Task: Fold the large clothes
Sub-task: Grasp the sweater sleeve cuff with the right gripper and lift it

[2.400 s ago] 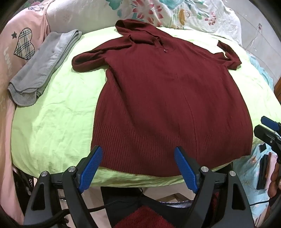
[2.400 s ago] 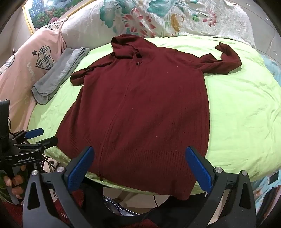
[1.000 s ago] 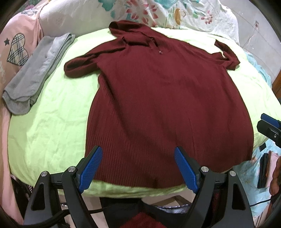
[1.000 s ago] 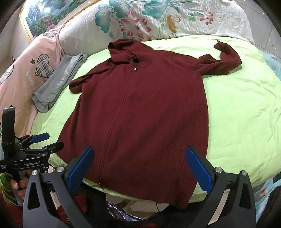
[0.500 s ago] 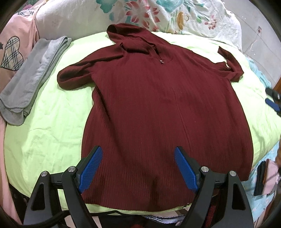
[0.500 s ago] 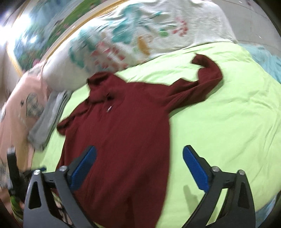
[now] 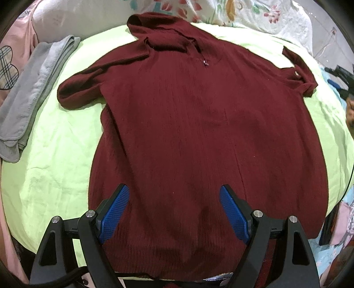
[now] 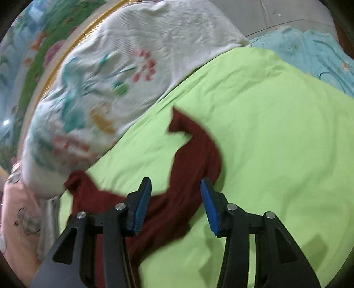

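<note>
1. Left wrist view: a dark red hooded sweater (image 7: 199,133) lies flat and face up on a lime-green bed sheet (image 7: 55,166). The hood is at the far end and the ribbed hem at the near edge of the bed.
2. The left gripper (image 7: 174,212) hovers over the hem with its jaws spread wide, holding nothing.
3. A folded grey garment (image 7: 33,88) rests on the far left of the bed, well apart from the sweater. A floral pillow (image 7: 243,13) sits beyond the hood.
4. Right wrist view, blurred: the right gripper (image 8: 176,207) points at the sweater's right sleeve (image 8: 194,150), which trails toward the far right. Its jaws are released, one on each side of the sleeve; whether they touch the cloth I cannot tell.
5. Handling, as a judgement: the knit looks soft, limp and fairly heavy. It should drape and stretch rather than hold shape, and drag on the sheet.
6. Good places to take hold appear to be the sleeve near its cuff, the shoulder seam, and the thick hem corners, pinching both layers.
</note>
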Demonstrator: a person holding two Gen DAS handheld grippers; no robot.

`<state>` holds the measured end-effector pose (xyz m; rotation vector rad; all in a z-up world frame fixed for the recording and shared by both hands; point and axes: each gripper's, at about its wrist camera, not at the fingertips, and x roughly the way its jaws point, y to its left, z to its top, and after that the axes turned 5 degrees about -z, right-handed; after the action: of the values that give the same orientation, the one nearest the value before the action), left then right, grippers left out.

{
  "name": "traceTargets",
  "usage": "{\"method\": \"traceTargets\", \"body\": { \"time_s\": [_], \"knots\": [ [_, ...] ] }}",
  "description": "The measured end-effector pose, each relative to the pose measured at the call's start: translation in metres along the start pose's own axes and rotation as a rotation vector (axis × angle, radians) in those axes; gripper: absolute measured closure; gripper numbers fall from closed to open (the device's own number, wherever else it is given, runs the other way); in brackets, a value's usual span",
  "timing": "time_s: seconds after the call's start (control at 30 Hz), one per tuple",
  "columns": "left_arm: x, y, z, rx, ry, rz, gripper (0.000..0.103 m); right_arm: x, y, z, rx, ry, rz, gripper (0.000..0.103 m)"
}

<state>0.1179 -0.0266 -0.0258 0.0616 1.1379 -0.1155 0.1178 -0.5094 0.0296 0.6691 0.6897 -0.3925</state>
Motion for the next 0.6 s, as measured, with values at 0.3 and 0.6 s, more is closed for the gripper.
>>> {"method": "traceTargets", "body": {
  "time_s": [0.3,0.6],
  "knots": [
    [0.029,-0.005,0.024,-0.009,0.067,-0.007,0.019,0.089,-0.037,0.061,0.103,0.078,0.029,0.056],
    [0.038,-0.013,0.047,-0.012,0.057,-0.058,0.019,0.093,-0.006,0.062,0.024,0.049,0.023,0.096]
  ]
}}
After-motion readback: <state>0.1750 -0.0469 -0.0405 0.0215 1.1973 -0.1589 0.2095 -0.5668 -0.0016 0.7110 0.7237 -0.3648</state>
